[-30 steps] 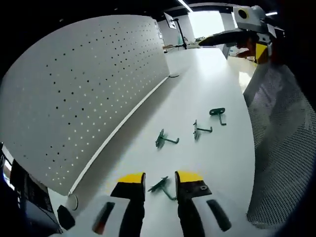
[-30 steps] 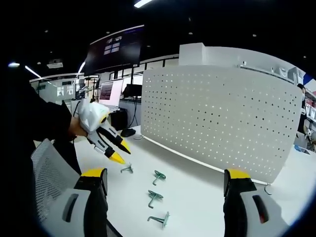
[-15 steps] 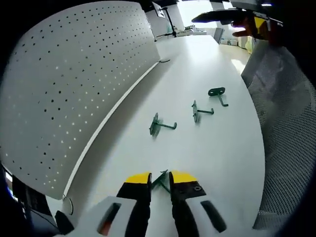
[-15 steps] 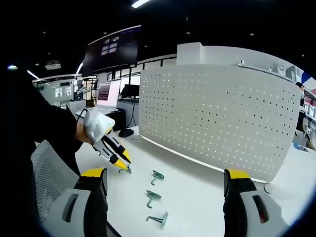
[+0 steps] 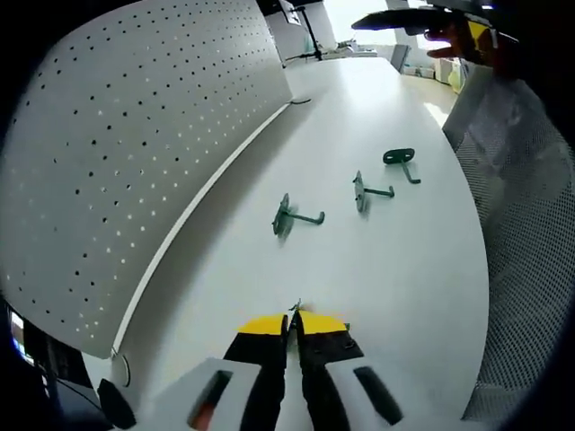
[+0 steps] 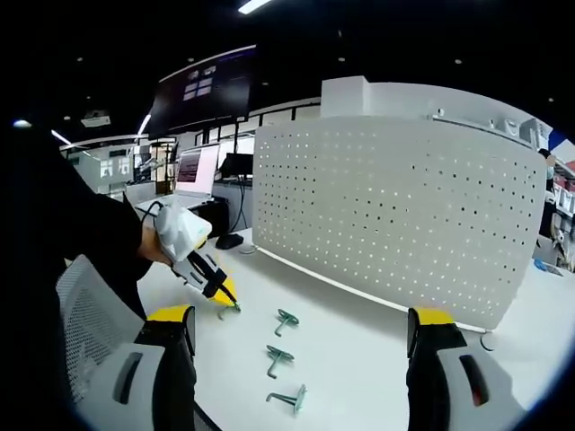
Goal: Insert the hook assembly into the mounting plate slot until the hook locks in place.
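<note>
Left hand-held gripper point(image 5: 293, 323): its yellow-tipped jaws are drawn together on a green hook point(image 5: 294, 311) at the near end of the white counter point(image 5: 404, 269), with a sliver of the green metal showing between the tips. In the right gripper view this same hand-held gripper point(image 6: 226, 301) sits low on the counter at the left, tips down on the hook point(image 6: 232, 308), held by a hand in a white covering point(image 6: 180, 233) at the end of a dark sleeve point(image 6: 81, 238).

Right hand-held gripper point(image 6: 301, 316): its jaws stand wide apart and nothing lies between them. It is raised above the near edge of the counter, well apart from the hooks.

Three further green hooks lie loose on the counter in a row beyond the left hand-held gripper: the nearest hook point(image 5: 292, 216), the middle hook point(image 5: 367, 192) and the farthest hook point(image 5: 401, 160), each separate from the others. In the right gripper view they appear as a row running toward the near edge point(image 6: 287, 319) point(image 6: 278, 359) point(image 6: 292, 398).

The white perforated mounting plate point(image 5: 135, 144) stands upright along the left side of the counter, its lower edge meeting the counter surface. In the right gripper view the plate point(image 6: 395, 215) stands across the far side, with no hook on the visible face.

A grey mesh chair back point(image 5: 530, 233) stands at the right edge of the counter. A dark wall screen point(image 6: 211, 85) hangs in the room behind.
</note>
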Motion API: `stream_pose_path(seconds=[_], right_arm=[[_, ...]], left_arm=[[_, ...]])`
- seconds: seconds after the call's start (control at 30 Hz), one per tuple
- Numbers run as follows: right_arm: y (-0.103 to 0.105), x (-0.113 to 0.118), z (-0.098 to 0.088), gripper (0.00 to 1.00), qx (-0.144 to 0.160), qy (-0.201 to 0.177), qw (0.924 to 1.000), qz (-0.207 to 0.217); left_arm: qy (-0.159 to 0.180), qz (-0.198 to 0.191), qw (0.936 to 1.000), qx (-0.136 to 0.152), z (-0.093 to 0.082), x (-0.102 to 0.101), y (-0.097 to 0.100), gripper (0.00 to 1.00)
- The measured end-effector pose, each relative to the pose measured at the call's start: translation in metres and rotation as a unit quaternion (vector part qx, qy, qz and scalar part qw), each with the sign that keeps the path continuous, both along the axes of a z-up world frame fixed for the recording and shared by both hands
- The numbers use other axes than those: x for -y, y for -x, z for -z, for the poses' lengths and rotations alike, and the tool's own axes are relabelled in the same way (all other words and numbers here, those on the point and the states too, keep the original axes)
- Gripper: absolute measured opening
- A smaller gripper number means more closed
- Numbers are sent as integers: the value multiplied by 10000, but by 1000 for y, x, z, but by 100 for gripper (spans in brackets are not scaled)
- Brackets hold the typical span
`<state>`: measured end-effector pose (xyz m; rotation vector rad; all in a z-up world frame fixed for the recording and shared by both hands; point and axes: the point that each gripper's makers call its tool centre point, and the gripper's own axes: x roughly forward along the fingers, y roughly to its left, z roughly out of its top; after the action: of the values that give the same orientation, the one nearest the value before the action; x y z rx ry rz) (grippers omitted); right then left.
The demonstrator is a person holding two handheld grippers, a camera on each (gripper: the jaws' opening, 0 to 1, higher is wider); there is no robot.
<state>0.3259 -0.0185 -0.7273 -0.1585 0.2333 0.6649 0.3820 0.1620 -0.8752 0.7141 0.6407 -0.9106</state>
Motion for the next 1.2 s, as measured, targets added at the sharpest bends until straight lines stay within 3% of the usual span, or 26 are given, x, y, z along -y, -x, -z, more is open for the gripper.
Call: stream_pose_path(seconds=[0.8, 1.2], right_arm=[[-1, 2, -1, 95, 24, 24, 10000, 31], [1, 0, -1, 95, 53, 81, 10000, -14]], left_arm=[[-8, -38, 10000, -29, 2, 5, -5, 2], [273, -208, 9992, 199, -24, 4, -6, 1]])
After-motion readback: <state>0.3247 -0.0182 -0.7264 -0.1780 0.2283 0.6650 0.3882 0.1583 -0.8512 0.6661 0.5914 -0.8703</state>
